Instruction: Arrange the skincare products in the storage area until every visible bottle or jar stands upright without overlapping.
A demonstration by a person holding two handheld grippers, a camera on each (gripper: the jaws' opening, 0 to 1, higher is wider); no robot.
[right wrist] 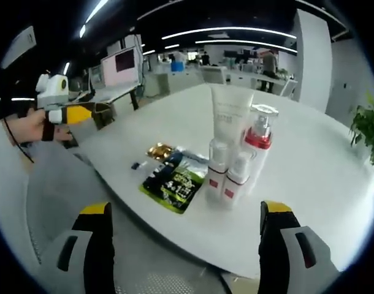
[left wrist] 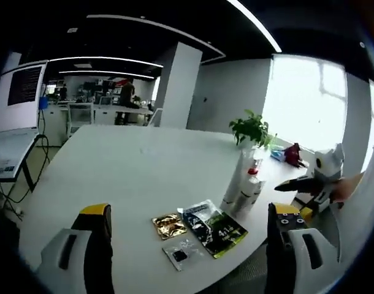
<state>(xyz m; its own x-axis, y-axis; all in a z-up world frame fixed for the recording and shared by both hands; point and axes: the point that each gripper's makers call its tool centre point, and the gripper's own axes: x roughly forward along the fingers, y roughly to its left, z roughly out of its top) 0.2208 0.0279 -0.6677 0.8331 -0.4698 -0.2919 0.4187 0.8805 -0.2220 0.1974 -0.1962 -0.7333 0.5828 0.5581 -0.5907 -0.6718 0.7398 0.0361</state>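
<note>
Left gripper view: the left gripper (left wrist: 187, 245) rises from the lower edge with its two yellow-tipped black-and-grey jaws spread wide, holding nothing, above the near edge of a large, smooth, matte white counter (left wrist: 132, 165). On the counter lie three flat sachets: a crinkled gold foil sachet (left wrist: 169, 225), a glossy dark green-and-black pouch (left wrist: 213, 228) just beside it, and a small clear packet (left wrist: 181, 253) with a dark square inside. Behind the pouch stands a cluster of white skincare bottles (left wrist: 245, 180), upright and close together. A leafy potted plant (left wrist: 251, 128) stands farther back. At the right edge the right gripper (left wrist: 297, 184) enters, held by a hand; whether its dark pointed jaws meet cannot be told here.

Right gripper view: the right gripper (right wrist: 186, 236) likewise shows its jaws spread apart and empty. The cluster resolves into a tall tapering white tube (right wrist: 231, 116) standing on its cap, a clear-capped pump bottle (right wrist: 258, 144) with a red collar, and two small white bottles (right wrist: 227, 177) with red bands at the base, all upright and touching or nearly so. The green pouch lies just left of them. The left gripper appears at the far left, held by a hand (right wrist: 27, 127).
</note>
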